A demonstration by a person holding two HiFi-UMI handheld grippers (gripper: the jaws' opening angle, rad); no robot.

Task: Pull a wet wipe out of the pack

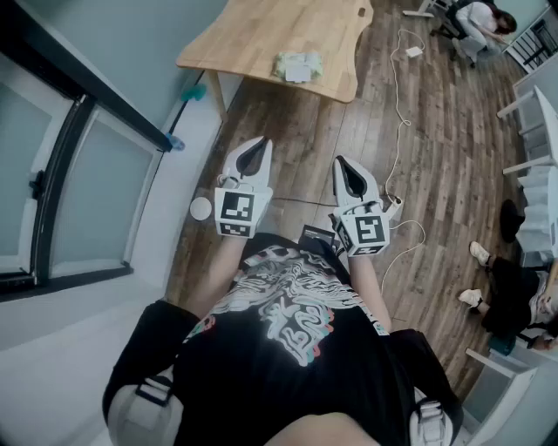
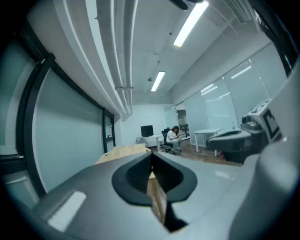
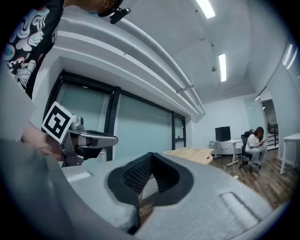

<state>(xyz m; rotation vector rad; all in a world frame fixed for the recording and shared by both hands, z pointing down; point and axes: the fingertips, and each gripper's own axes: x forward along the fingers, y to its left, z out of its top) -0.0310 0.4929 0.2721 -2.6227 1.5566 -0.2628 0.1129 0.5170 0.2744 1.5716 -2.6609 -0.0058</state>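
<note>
The wet wipe pack (image 1: 298, 65) is lying flat on the wooden tabletop (image 1: 253, 30). It's right up by the edge nearest the person, more toward the right-hand corner of that edge. It looks pale greenish-white from the head view, and it's too small to tell whether the flap is open.

Neither claw is anywhere near it. Both are well apart from the pack, held out over the wood floor (image 1: 436, 157) just ahead of the person's black printed T-shirt (image 1: 296, 331).

On the left claw (image 2: 151, 158), the jaws are fully together. The dark ribbed pads meet at the tip and there's nothing between them. Same deal for the right claw (image 3: 151, 156): its pads are pressed together at the tip and it's holding nothing. The two sit side by side with a gap between them, both aimed roughly level toward the tabletop.

Further out, a white cable (image 1: 397, 96) snakes across the floor to the right of the tabletop. A glass wall with dark frames (image 1: 78, 174) runs along the left. Another person (image 1: 478, 22) sits at a desk in the far corner of the room.
</note>
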